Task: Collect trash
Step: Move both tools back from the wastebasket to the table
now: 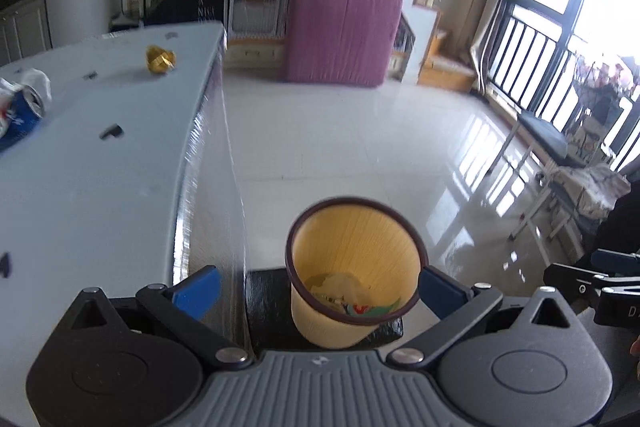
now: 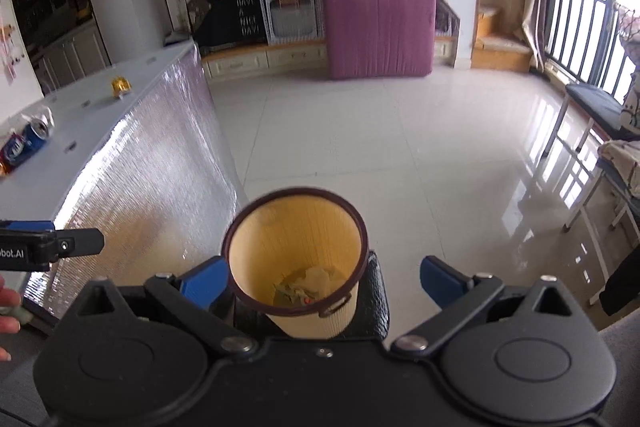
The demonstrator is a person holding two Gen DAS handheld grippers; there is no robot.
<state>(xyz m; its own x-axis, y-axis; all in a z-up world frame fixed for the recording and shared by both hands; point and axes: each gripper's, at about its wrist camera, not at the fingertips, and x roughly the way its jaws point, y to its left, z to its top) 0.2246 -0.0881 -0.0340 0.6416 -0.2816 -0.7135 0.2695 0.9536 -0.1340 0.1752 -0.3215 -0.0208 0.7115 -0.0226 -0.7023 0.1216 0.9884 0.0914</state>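
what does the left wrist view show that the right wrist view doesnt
Only the left wrist view shows the right gripper at its right edge, and the left gripper, open around empty air.

Only the right wrist view shows the table's silvery side panel, the left gripper from the side, and its own right gripper, also open.

Both show the yellow bin with trash inside, the blue can, the gold wrapper and the pink mattress.

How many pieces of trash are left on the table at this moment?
3, possibly more out of view: a blue can lying near the left edge, crumpled white paper behind it, and a gold wrapper farther along the table.
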